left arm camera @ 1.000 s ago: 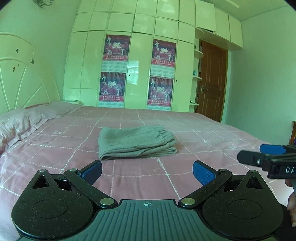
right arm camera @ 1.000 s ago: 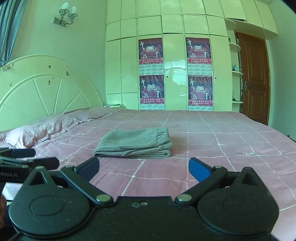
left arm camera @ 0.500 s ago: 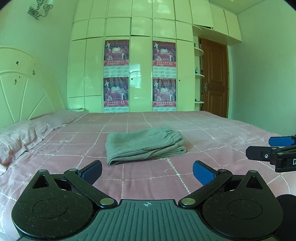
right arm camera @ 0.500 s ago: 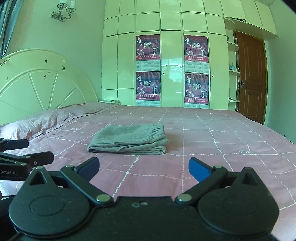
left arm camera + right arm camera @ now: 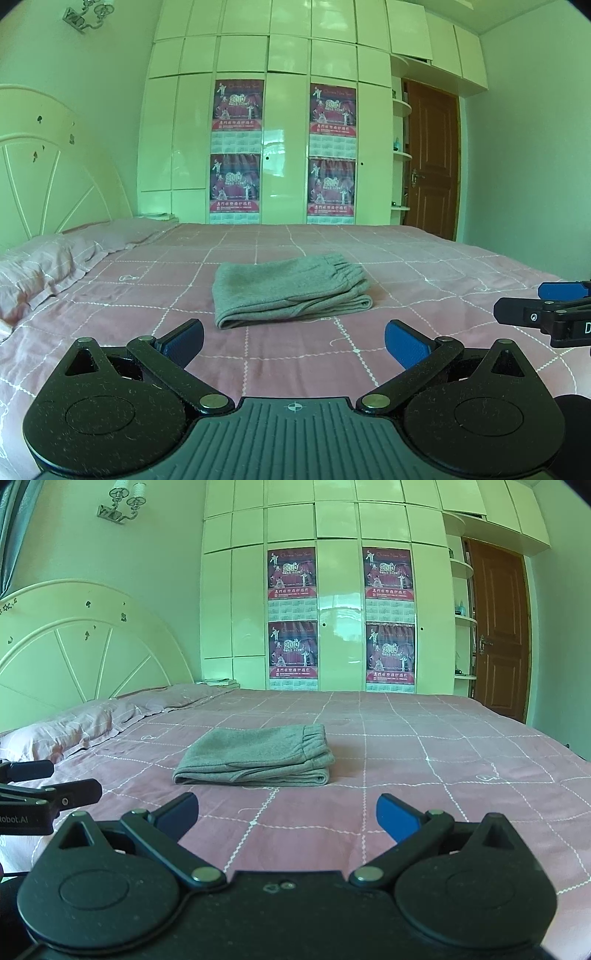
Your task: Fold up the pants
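Pants: grey knit pants (image 5: 288,290), folded into a compact rectangular stack, lie flat on the pink bedspread with a white grid pattern (image 5: 424,258), roughly mid-bed. Elastic waistband faces the far right side of the stack; the rounded fold edge faces me.

My left gripper (image 5: 293,341) is held above the near edge of the bed, blue pads spread wide, nothing between them. In the left wrist view the pants sit ahead of the gap between the fingers, a little left of its centre line, apart from both pads. No contact.

My right gripper (image 5: 287,816) is likewise spread wide and holding nothing. In the right wrist view the pants (image 5: 255,755) lie ahead of the gap and slightly to its left, near the fingertips but not touching them.

Each gripper shows in the other's camera: right gripper at the right edge of the left wrist view (image 5: 546,312), left gripper at the left edge of the right wrist view (image 5: 40,788). Both are level with one another, side by side, short of the pants.

Surroundings: pink pillows (image 5: 74,727) along the cream arched headboard (image 5: 85,642) on the left; cream wardrobe wall (image 5: 336,602) with four red calendar posters (image 5: 291,574) behind the bed; brown wooden door (image 5: 498,627) at far right.
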